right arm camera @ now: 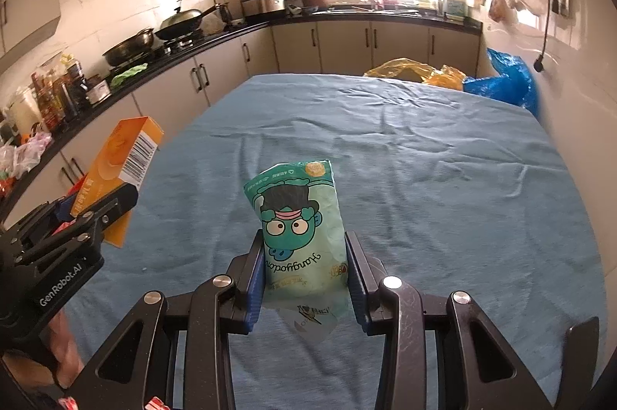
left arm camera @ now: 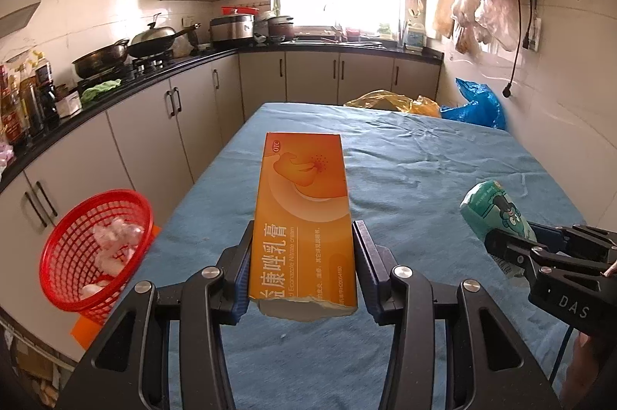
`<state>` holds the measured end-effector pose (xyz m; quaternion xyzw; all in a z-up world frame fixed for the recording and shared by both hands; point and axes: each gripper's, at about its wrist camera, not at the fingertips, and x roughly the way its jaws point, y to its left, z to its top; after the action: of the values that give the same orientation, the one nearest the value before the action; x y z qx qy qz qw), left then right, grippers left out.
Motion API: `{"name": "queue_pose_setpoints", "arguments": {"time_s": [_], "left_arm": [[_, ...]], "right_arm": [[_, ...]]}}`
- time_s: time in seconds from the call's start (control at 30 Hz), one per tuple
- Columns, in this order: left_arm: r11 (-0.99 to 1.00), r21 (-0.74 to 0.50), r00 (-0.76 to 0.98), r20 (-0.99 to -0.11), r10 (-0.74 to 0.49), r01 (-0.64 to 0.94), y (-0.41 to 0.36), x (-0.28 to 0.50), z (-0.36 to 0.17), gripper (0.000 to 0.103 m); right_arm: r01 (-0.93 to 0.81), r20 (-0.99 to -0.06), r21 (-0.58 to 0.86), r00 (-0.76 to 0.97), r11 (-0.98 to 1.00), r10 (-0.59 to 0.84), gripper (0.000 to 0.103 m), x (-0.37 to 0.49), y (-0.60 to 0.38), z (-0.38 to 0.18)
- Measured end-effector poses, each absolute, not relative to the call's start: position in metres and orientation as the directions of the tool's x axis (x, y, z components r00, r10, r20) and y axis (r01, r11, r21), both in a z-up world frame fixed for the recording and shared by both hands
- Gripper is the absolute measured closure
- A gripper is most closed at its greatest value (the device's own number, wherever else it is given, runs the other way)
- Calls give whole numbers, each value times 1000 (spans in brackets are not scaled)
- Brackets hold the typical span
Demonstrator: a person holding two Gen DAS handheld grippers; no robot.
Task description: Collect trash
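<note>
Far left there's a red basket (left arm camera: 96, 252) off the desk's left edge, w/ some crumpled pale wrappers (left arm camera: 115, 244) already sitting in it. Next over, the left claw (left arm camera: 302, 267) is clamped on an orange cream box (left arm camera: 304, 217), pads pressing both long sides, box pointing away from the cam, torn near end hanging toward us, whole thing lifted clear of the blue cloth on the desk (left arm camera: 424, 171). From the right cam you can see the same box (right arm camera: 123, 155) at the left w/ its barcode side showing.

Right of that, the right claw (right arm camera: 306, 275) is squeezed onto a teal snack packet (right arm camera: 300, 225) w/ a cartoon face printed upside down, also held up off the cloth, approx mid-desk near side. Left cam catches it (left arm camera: 493, 213) at the right edge.

Far right end of the desk: a yellow bag (left arm camera: 389, 101) and a blue bag (left arm camera: 478, 103) beside the wall.
</note>
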<state>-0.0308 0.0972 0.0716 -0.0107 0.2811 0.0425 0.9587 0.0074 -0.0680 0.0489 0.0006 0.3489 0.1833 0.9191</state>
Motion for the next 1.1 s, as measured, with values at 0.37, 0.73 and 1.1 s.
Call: {"name": "queue_pose_setpoints", "arguments": {"time_s": [0.37, 0.73, 1.1], "left_arm": [[990, -41, 849, -521, 92, -133, 131, -51, 77, 58], [974, -83, 847, -514, 137, -208, 175, -65, 79, 58], [952, -116, 839, -511, 187, -282, 218, -76, 79, 58]], "right_arm": [[-398, -647, 94, 672, 913, 360, 62, -4, -28, 59], [-463, -659, 97, 634, 881, 406, 62, -8, 11, 63], [-525, -667, 90, 599, 846, 443, 62, -8, 51, 70]]}}
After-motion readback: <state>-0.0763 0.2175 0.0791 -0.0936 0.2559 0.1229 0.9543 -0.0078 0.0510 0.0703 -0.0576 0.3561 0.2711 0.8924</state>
